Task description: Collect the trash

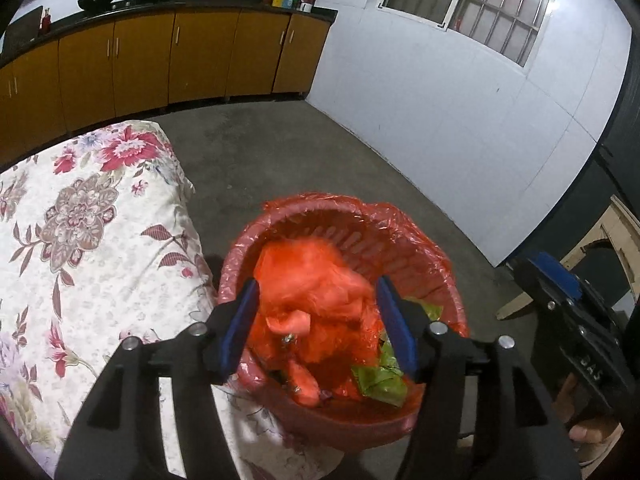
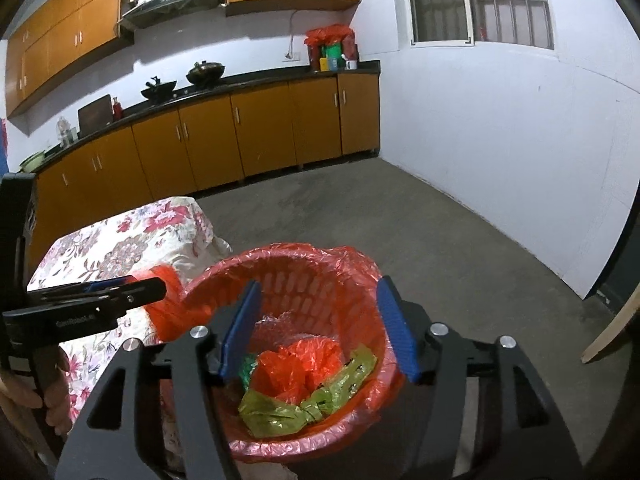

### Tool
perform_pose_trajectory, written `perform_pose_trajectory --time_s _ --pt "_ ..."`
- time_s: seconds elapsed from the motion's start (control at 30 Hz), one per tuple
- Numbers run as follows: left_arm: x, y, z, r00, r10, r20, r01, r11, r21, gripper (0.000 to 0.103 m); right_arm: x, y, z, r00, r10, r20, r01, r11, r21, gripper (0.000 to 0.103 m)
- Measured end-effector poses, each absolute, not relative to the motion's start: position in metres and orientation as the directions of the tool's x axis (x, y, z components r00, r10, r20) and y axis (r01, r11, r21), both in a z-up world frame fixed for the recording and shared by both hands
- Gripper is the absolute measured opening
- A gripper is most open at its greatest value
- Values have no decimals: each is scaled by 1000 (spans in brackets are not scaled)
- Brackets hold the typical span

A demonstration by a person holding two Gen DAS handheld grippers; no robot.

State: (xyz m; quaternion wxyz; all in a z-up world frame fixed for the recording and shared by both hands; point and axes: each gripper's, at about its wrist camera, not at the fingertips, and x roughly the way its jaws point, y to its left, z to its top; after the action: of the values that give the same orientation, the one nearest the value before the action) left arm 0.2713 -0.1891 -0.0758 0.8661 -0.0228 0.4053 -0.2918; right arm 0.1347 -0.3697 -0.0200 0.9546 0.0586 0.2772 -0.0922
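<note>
Both cams rode on the grippers, looking forward and down along the fingers, close above the red bin (image 1: 352, 240) on the floor. Left view sat nearer, almost over the rim, with the floral cloth (image 1: 80, 220) at its left. Right view hung a little further back. Both shared the bin (image 2: 320, 276), cloth (image 2: 132, 236) and kitchen counter (image 1: 172, 0).

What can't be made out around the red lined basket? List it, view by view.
- Left wrist view: the crumpled red plastic bag between the left gripper fingers is motion-blurred, so contact is unclear; it hides much of the red slotted waste basket interior.
- Right wrist view: the right gripper frame cuts off the basket's near rim and base.
- Both views: countertop bottles are too small to identify.
</note>
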Motion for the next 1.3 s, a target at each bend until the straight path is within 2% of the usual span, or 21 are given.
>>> perform_pose_trajectory --time_s 0.27,0.33,0.43,0.57,0.67,0.73,0.83,1.0,1.3 --pt "255 -197 -59 518 -536 -666 516 817 -256 61 121 -372 -15 831 -153 -534 220 973 63 61" --pt "249 -191 -53 544 -525 -654 503 828 -247 65 115 -372 -11 839 -161 -520 226 972 64 65" --pt "240 -179 -42 586 -507 -632 479 846 -234 73 107 -368 -3 853 -170 -494 228 972 58 71" --pt "221 -154 -22 666 -464 -584 431 878 -207 86 91 -359 10 876 -202 -439 244 969 41 97" --pt "203 -135 -11 719 -427 -548 395 900 -182 94 80 -348 19 884 -241 -401 267 964 7 101" --pt "191 -123 -6 756 -389 -526 361 919 -160 99 74 -339 24 883 -268 -385 282 959 -22 101" --pt "169 -101 -2 804 -323 -499 299 945 -129 99 61 -325 25 878 -334 -343 341 939 -43 101" --pt "139 -67 -5 844 -236 -482 213 972 -102 99 48 -312 25 895 -267 -357 295 955 25 101" --pt "86 -28 1 897 -97 -430 92 995 -32 99 25 -270 23 894 -280 -350 287 957 -32 101"
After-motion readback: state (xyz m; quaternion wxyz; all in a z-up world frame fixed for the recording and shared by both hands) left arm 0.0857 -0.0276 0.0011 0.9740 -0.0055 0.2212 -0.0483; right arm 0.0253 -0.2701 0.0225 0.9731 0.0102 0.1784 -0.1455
